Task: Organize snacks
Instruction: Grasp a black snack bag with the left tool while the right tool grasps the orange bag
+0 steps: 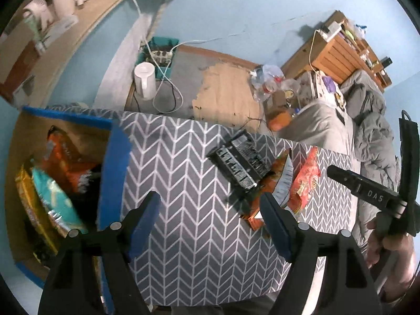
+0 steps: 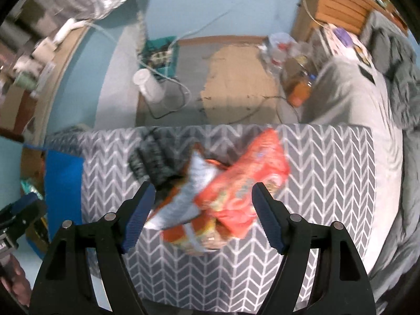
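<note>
Three snack packs lie together on the grey chevron table (image 1: 183,183): a black pack (image 1: 240,164), an orange and silver bag (image 1: 273,191) and a red bag (image 1: 305,181). In the right wrist view the black pack (image 2: 152,162), the silver bag (image 2: 183,199) and the red bag (image 2: 249,191) are blurred. My left gripper (image 1: 210,212) is open and empty above the table, left of the packs. My right gripper (image 2: 203,204) is open and hovers over the silver and red bags. A cardboard box with blue edges (image 1: 115,157) at the left holds several snack bags, orange (image 1: 68,157), teal (image 1: 55,197) and gold.
The right gripper's body (image 1: 372,194) and the hand show at the right of the left wrist view. Beyond the table lie the floor, a white kettle (image 1: 144,81), cables, clutter and a grey bed (image 1: 367,120). A wooden shelf runs along the left wall.
</note>
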`<state>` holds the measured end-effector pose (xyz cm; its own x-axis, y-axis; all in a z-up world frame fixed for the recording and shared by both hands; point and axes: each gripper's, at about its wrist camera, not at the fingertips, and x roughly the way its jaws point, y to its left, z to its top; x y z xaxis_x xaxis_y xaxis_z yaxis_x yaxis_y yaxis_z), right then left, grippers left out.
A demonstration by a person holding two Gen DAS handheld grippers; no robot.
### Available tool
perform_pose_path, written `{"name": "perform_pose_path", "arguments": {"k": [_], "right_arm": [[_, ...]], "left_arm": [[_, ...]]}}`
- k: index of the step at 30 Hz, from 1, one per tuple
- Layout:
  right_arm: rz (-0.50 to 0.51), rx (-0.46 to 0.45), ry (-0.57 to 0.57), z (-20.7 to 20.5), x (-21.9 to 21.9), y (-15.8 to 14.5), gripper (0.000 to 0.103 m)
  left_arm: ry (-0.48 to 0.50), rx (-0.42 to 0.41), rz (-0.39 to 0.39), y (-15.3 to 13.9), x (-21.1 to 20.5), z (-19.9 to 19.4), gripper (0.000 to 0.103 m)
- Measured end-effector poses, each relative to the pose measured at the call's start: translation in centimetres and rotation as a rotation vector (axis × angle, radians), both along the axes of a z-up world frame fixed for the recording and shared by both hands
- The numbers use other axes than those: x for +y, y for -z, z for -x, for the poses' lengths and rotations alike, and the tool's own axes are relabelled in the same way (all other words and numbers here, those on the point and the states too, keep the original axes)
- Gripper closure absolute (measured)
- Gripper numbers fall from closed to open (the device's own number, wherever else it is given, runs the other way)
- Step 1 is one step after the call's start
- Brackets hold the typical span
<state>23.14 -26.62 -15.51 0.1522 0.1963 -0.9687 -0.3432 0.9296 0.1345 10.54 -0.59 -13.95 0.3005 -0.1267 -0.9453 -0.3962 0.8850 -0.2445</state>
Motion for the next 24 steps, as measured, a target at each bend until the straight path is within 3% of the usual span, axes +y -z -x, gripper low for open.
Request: {"name": "perform_pose_path", "arguments": {"k": [6, 15, 24], "right_arm": [[0.02, 0.034, 0.068, -2.2, -2.9, 1.8, 0.027], [-0.019, 0.131, 0.203, -4.5, -5.2, 5.7, 0.027], [-0.057, 0.199, 0.26, -5.3, -5.1, 8.0, 0.027]], "left_arm": [[0.009, 0.043, 0.012, 2.1, -1.9, -2.9, 0.024], [-0.069, 0.111, 0.079, 6.2, -2.7, -6.5, 0.024], [-0.181, 0.135, 0.179, 9.1, -2.2, -8.7, 0.022]]}}
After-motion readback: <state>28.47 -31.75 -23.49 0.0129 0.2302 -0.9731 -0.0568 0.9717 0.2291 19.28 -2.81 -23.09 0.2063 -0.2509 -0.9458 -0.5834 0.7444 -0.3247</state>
